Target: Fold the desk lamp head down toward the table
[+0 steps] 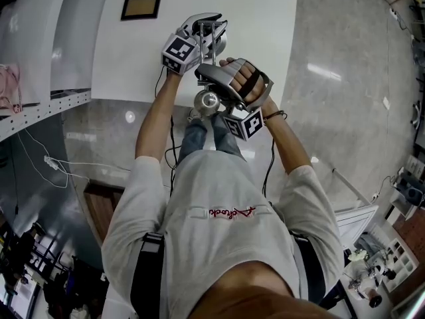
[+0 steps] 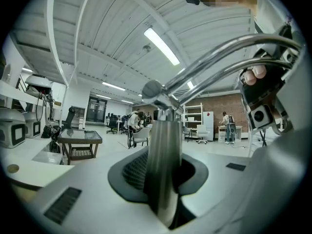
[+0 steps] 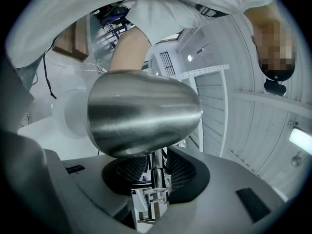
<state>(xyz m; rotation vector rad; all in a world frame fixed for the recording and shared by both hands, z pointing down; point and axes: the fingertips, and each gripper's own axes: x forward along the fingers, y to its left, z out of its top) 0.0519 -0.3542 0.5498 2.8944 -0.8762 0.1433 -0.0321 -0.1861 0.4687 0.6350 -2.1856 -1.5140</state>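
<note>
My left claw is shut on the shiny post. Its pads squeeze the post on both sides. My right claw is part way wide. The thin neck under the lamp head stands between its pads, but the pads do not press on it. The silver head sits just above that claw. The lamp stands at the near edge of the white table, and my two claws are close together on it.
</note>
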